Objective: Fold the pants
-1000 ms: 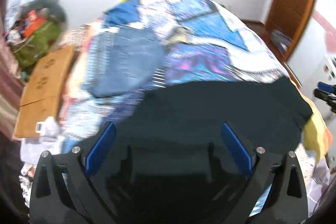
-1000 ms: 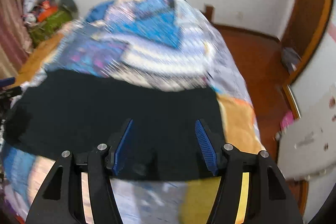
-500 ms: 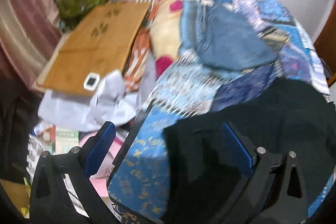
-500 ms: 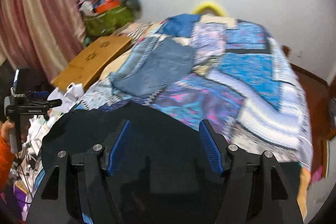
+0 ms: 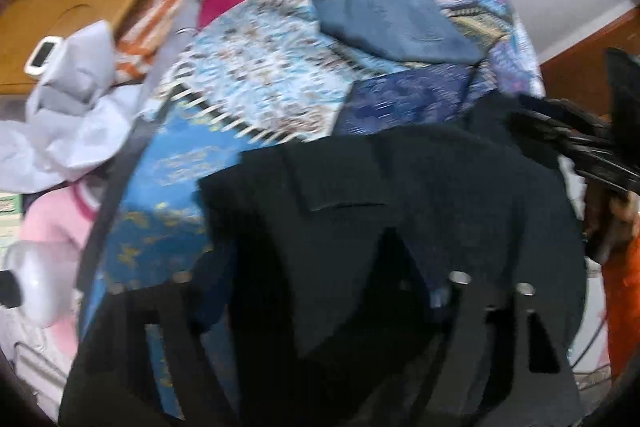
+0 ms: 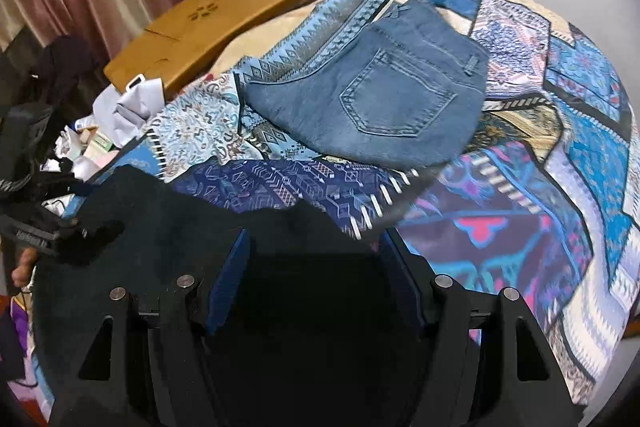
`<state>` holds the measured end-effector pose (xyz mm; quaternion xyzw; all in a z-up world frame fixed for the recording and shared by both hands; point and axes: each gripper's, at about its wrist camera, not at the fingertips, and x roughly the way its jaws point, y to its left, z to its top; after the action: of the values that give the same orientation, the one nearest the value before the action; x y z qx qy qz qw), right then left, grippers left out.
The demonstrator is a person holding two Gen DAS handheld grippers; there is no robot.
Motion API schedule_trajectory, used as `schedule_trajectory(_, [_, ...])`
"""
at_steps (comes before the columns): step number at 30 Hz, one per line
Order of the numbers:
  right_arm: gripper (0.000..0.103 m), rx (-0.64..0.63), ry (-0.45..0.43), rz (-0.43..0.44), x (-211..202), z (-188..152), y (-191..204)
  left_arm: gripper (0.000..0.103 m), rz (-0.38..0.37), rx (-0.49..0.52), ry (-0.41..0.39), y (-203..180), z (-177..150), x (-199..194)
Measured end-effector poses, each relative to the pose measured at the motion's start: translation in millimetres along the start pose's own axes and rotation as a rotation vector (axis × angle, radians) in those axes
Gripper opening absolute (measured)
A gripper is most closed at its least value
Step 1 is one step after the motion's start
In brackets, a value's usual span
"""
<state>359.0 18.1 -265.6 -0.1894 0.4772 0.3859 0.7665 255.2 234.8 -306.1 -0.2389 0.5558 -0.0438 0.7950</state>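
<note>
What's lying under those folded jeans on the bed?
The jeans rest on a patchwork bedspread, whose blue patterned patches show all around them. What lies directly beneath the jeans is covered, so anything else there cannot be seen.

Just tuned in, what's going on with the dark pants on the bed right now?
A person works two handheld tools over dark pants on a patchwork bedspread. The right tool hangs open over the fabric. The left tool is buried in it and blurred, so its grip is unclear. Folded blue jeans lie farther up the bed.
</note>
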Motion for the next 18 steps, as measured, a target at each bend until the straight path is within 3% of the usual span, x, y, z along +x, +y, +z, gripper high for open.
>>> schedule_trajectory(1, [0.047, -0.003, 0.014, 0.014, 5.0, 1.0, 0.0, 0.057, -0.007, -0.008, -0.013, -1.3, -0.6, -1.7])
schedule_trajectory(3, [0.013, -0.016, 0.021, 0.008, 10.8, 1.5, 3.7, 0.028, 0.004, -0.006, -0.033, -2.9, -1.4, -6.0])
schedule_trajectory(6, [0.008, -0.06, -0.007, -0.028, 11.6, -1.2, 7.4, 0.018, 0.03, -0.002, -0.084, 1.7, -1.8, -19.3])
schedule_trajectory(10, [0.005, -0.068, -0.067, -0.078, 4.3, 3.0, 8.3, 0.014, 0.125, 0.018, -0.148, 7.3, 8.4, -36.5])
schedule_trajectory(15, [0.003, -0.024, -0.111, -0.177, 4.1, 18.2, 3.9, 0.015, 0.216, 0.039, -0.136, 13.4, 29.4, -30.0])
schedule_trajectory(18, [0.004, 0.002, -0.06, -0.207, 5.9, 23.1, -1.9, 0.025, 0.277, 0.034, -0.096, 11.3, 28.8, -23.7])
